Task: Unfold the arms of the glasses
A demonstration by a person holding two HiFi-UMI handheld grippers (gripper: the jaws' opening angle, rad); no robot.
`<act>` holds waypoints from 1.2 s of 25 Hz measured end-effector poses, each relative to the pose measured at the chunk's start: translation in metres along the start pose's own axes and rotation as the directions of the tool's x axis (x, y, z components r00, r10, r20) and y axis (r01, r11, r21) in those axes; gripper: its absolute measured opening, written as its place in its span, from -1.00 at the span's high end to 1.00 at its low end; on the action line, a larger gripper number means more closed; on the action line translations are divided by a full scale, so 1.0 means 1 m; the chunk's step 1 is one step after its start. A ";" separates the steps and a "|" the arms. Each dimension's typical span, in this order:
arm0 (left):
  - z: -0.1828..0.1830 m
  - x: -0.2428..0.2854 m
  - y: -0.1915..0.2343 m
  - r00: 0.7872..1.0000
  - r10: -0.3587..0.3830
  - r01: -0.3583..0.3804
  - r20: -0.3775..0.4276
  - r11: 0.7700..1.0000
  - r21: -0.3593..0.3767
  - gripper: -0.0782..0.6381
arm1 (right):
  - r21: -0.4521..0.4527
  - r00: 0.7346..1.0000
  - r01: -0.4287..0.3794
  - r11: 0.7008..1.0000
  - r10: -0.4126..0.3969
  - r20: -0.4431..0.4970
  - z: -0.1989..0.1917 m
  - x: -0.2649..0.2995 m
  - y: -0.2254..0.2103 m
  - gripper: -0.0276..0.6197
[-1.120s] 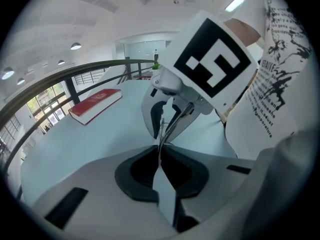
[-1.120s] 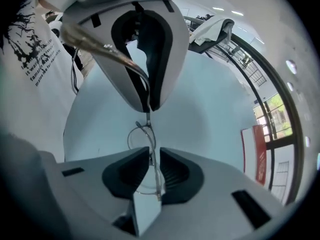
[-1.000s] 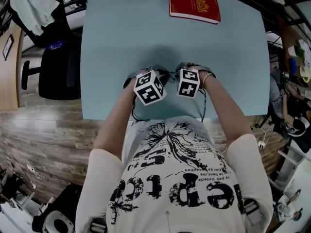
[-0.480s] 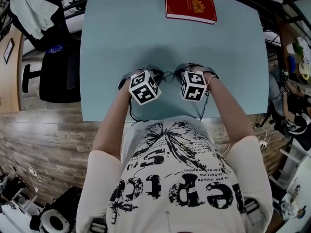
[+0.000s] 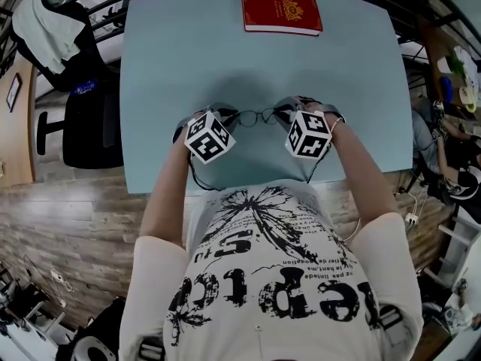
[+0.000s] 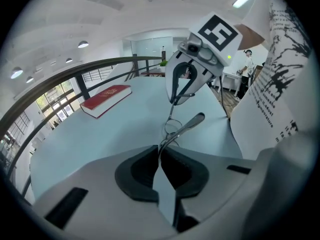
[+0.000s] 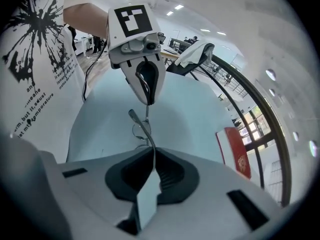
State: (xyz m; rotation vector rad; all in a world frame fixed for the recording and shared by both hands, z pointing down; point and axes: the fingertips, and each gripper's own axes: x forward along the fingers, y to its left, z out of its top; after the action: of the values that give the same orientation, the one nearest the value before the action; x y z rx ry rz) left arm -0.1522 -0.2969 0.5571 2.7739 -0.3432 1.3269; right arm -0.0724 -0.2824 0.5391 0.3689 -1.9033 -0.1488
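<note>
Thin wire-rimmed glasses (image 5: 259, 116) hang just above the light blue table (image 5: 188, 59), held between my two grippers. My left gripper (image 5: 225, 117) is shut on the thin metal at the glasses' left end. In the left gripper view the wire runs out of its pinched pads to the glasses (image 6: 175, 130), and one arm's tip (image 6: 198, 118) sticks out. My right gripper (image 5: 288, 113) is shut on the right end. In the right gripper view the glasses (image 7: 140, 129) stretch from my right gripper (image 7: 152, 155) to the left gripper (image 7: 148, 102) opposite.
A red book (image 5: 282, 13) lies at the table's far edge, also seen as the book (image 6: 106, 100) and the book (image 7: 237, 151). A black office chair (image 5: 90, 119) stands left of the table. The table's near edge is against the person's body.
The two marker cubes have drawn apart sideways, and the glasses now show between them. The right gripper has risen a little.
</note>
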 end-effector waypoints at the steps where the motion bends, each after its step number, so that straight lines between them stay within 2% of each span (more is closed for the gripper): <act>1: 0.000 0.000 0.001 1.000 0.005 -0.005 -0.004 1.000 0.001 0.70 | 0.009 1.000 0.006 1.000 -0.006 -0.002 -0.004 -0.002 -0.002 0.84; 6: -0.003 -0.001 0.013 0.999 0.047 -0.047 -0.008 0.999 -0.004 0.70 | 0.050 0.999 0.022 0.998 -0.020 -0.033 -0.026 -0.006 -0.007 0.83; 11: 0.000 0.001 0.025 0.995 0.088 -0.087 0.044 0.996 -0.038 0.70 | 0.096 0.998 0.039 0.995 -0.034 -0.046 -0.039 -0.004 -0.012 0.84; 17: 0.000 0.001 0.026 0.992 0.104 -0.097 0.072 0.991 -0.091 0.70 | 0.133 0.999 0.034 0.990 -0.032 -0.019 -0.039 -0.005 -0.011 0.83; 24: 0.002 0.001 0.025 0.988 0.131 -0.120 0.085 0.985 -0.122 0.70 | 0.156 0.996 0.087 0.984 -0.086 -0.014 -0.033 -0.005 -0.017 0.81; 25: 0.001 0.001 0.024 0.988 0.132 -0.122 0.079 0.985 -0.122 0.70 | 0.155 0.996 0.088 0.984 -0.086 -0.017 -0.033 -0.005 -0.016 0.76; 27: -0.003 0.001 0.021 0.988 0.133 -0.124 0.072 0.984 -0.127 0.63 | 0.162 0.997 0.081 0.984 -0.080 -0.016 -0.033 -0.003 -0.011 0.52; 29: -0.005 -0.002 0.019 0.988 0.134 -0.123 0.076 0.982 -0.143 0.42 | 0.181 0.997 0.080 0.980 -0.079 -0.011 -0.033 -0.003 -0.007 0.48; 30: -0.006 -0.004 0.018 0.987 0.138 -0.125 0.080 0.981 -0.150 0.40 | 0.191 0.997 0.081 0.978 -0.081 -0.011 -0.034 -0.003 -0.005 0.48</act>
State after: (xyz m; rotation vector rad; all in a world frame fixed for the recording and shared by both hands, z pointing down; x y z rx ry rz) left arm -0.1633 -0.3125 0.5573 2.7359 -0.6130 1.1513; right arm -0.0388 -0.2835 0.5471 0.5772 -1.9060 -0.0185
